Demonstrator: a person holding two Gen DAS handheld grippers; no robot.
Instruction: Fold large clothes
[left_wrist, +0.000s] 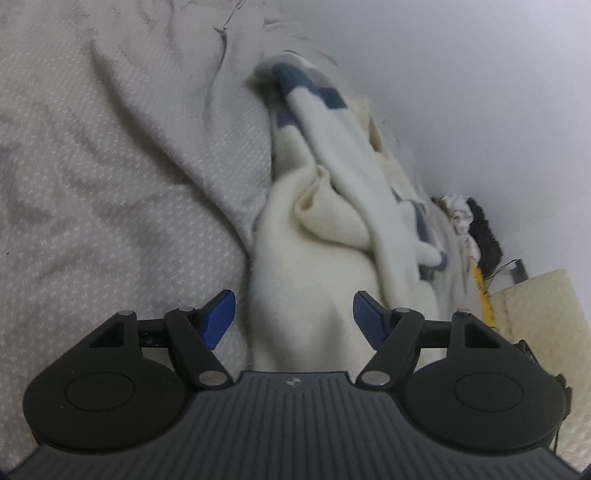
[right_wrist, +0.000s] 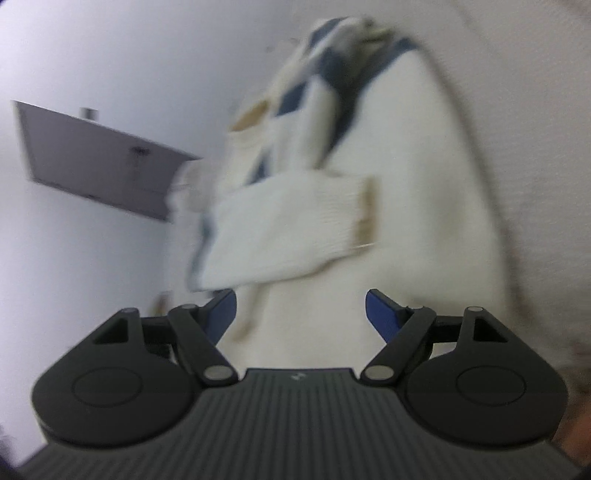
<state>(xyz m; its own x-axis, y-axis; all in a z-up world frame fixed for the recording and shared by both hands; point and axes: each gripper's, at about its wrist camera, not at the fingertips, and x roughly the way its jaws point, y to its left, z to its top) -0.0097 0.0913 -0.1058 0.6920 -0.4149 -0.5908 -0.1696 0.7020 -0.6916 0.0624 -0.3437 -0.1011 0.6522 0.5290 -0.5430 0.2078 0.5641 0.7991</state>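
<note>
A cream knitted sweater (left_wrist: 317, 229) with blue-grey stripes lies bunched and partly folded on the grey patterned bedsheet (left_wrist: 110, 166). My left gripper (left_wrist: 294, 314) hovers over its near end. Its blue pads (left_wrist: 221, 317) stand wide apart, with the cloth between them and not pinched. In the blurred right wrist view the same sweater (right_wrist: 388, 184) has a sleeve (right_wrist: 288, 229) folded across its body. My right gripper (right_wrist: 301, 314) is open too, its pads on either side of the cream cloth near its lower edge, and I see no grip on it.
A white wall (left_wrist: 461, 92) runs along the far side of the bed. Dark and yellow clutter (left_wrist: 480, 240) and a cream textured cushion (left_wrist: 535, 314) sit at the right. A flat grey panel (right_wrist: 99, 162) hangs on the wall in the right wrist view.
</note>
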